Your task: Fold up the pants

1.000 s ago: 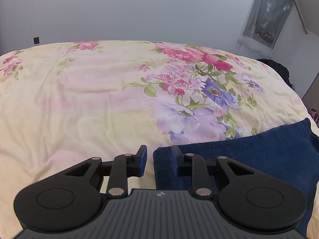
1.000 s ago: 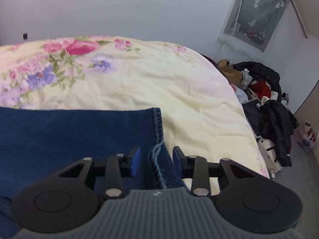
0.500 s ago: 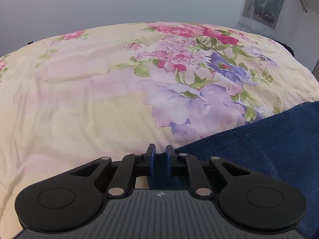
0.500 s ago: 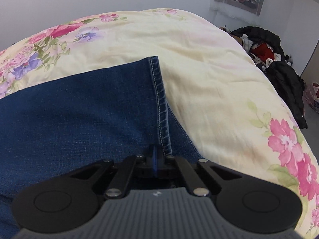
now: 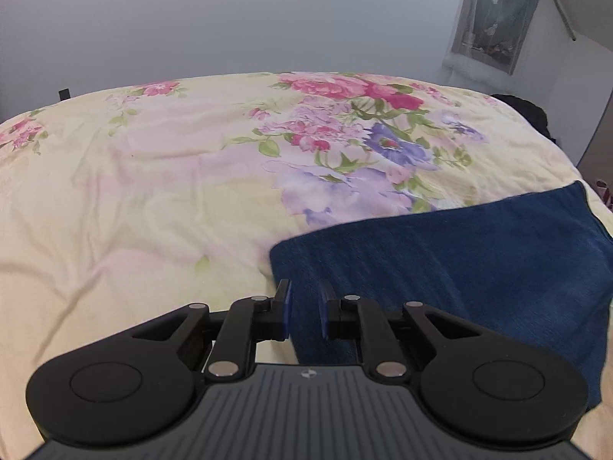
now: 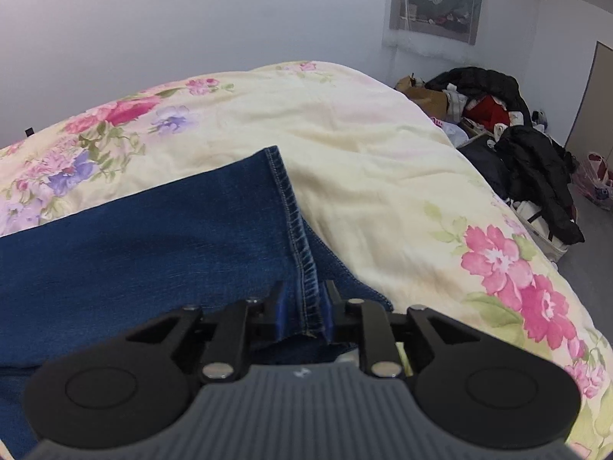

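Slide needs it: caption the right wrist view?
Right gripper straddles the jeans hem on a floral duvet.

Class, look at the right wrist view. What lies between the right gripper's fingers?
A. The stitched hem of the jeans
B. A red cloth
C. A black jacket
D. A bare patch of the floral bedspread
A: the stitched hem of the jeans runs straight down between the fingers of the right gripper, over the floral bedspread.

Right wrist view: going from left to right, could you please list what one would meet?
Blue jeans → stitched hem → floral bedspread → heap of dark clothes.
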`<state>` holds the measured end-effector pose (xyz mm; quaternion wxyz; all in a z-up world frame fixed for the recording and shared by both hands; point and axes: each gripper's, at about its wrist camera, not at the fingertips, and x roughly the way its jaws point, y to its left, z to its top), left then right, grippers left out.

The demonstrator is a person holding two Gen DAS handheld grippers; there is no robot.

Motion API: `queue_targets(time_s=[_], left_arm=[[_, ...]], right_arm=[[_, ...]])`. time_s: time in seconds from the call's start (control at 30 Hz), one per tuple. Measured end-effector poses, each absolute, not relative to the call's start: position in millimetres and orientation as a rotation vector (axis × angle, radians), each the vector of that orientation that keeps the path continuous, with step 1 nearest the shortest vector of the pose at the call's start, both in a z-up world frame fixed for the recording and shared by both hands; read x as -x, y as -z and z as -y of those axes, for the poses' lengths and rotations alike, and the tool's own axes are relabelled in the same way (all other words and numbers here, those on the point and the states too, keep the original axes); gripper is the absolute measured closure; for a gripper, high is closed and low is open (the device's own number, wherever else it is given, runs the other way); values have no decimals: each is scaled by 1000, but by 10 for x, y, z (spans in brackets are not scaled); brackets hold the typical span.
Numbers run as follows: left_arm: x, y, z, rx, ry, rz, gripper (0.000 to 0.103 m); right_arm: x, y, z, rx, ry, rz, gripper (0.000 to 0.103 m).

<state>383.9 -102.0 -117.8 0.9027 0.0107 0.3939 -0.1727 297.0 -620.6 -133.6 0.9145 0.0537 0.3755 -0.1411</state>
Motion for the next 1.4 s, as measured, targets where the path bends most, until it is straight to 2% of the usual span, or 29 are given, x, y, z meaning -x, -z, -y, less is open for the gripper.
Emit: queue_targets(time_s=[0.17,0.27,0.33,0.4,0.5,0.57,0.6,0.7,0.77,0.8,0.83,0.97,1.13,1.23,1.3,1.33,1.37,1.4], left_arm=[[-3360,1226,1238,-67,404,-790,87],[-3220,1420,1309,-109,386,-839,89],[-3157,1586,1277,-108,370,-884,89],[-3095,1676,1226,-92,365,-892,89],[-3032,1626,1209,-94,356,-907,89],[-3009,1546,1190,-89,356,-927,89],[-2981,1495,1177,-88,358,-927,89],[-2944,1343,1173,-66,354,-891,88],[-2979,1251,1241,-48,364,-869,88],[-3011,1213,1304,-46,370,-862,88],[-3046,1194,1370,-49,376,-855,88],[-3172,1182,1692,-29,430,-845,88],[-3322,1241,2147,-55,489,-836,88],[-3458,1287,2378,-46,504,-832,88],[-3558,1323,2538,-46,508,-825,88],[-3601,1342,2620,-54,509,-820,88],[-3642,1358,2696,-65,509,-813,88],[-3687,1372,2783,-85,508,-800,88]], right_arm=[[-2922,1401,6101,-121,263,-700,79],[-2991,1618,6110,-42,322,-776,75],[-2970,1735,6229,-84,331,-800,80],[-2935,1770,6304,-124,323,-797,80],[-2911,1726,6275,-106,335,-804,80],[-2851,1658,6285,-127,357,-804,75],[-2794,1621,6313,-162,362,-800,72],[-2554,1515,6442,-311,368,-756,48],[-2381,1498,6560,-459,363,-718,39],[-2312,1521,6623,-542,361,-705,28],[-2259,1567,6687,-628,351,-694,22],[-2182,1830,6878,-895,325,-641,22],[-2353,2180,7004,-1064,298,-567,21],[-2490,2288,7009,-1063,278,-531,26],[-2600,2317,6971,-1035,256,-541,40],[-2647,2323,6943,-1020,243,-556,55],[-2665,2308,6921,-1008,243,-559,57],[-2677,2272,6911,-992,240,-558,65]])
